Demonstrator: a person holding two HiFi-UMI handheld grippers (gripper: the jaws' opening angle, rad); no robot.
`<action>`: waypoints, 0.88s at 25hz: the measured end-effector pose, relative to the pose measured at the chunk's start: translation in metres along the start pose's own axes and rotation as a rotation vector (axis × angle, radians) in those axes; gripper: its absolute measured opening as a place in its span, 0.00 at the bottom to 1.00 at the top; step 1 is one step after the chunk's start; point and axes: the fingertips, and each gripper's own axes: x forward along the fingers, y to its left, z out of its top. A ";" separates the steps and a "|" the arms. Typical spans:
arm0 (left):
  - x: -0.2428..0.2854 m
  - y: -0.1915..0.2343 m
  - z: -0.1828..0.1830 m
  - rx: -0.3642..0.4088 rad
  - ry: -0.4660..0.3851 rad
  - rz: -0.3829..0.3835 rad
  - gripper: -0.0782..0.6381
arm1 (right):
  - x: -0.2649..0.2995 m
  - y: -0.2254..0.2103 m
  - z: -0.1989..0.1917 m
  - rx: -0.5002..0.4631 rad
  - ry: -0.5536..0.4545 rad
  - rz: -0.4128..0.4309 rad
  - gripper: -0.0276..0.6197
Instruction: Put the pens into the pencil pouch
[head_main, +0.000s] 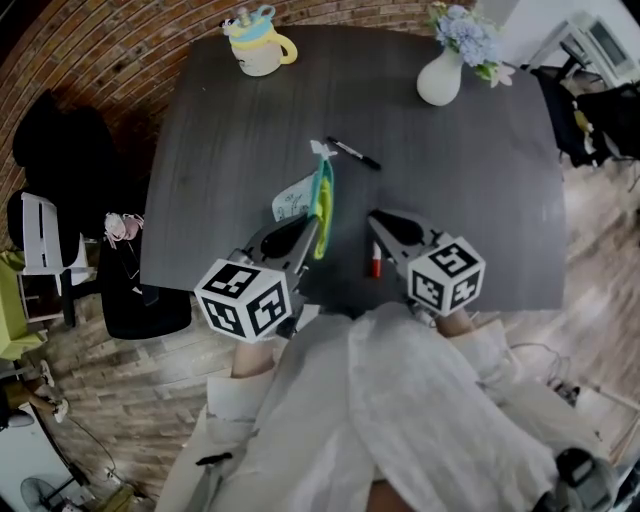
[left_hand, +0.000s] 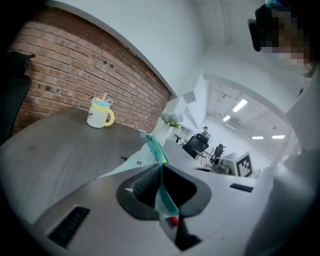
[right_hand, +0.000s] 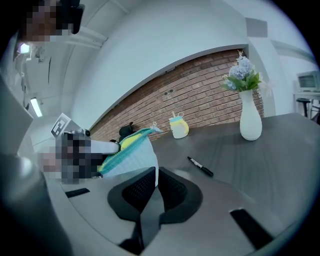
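The left gripper (head_main: 308, 232) (left_hand: 161, 175) has its jaws pinched on the edge of the pouch (head_main: 322, 200) (left_hand: 152, 150) (right_hand: 127, 150), holding it up edge-on over the table (head_main: 230, 170); the right gripper (head_main: 380, 218) (right_hand: 155, 175) sits just beside it, jaws drawn together on nothing; a black pen (head_main: 353, 153) (right_hand: 200, 166) lies on the table beyond the pouch; a red pen (head_main: 376, 264) lies under the right gripper, seemingly on the table.
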 end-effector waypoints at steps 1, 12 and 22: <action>-0.002 -0.002 0.002 -0.029 -0.016 -0.020 0.14 | 0.000 -0.002 0.000 -0.001 0.001 -0.012 0.08; -0.016 0.003 -0.002 -0.242 -0.122 -0.076 0.14 | 0.002 -0.036 -0.033 -0.005 0.144 -0.142 0.08; -0.026 0.012 -0.006 -0.316 -0.185 -0.067 0.14 | 0.019 -0.061 -0.077 -0.013 0.325 -0.189 0.21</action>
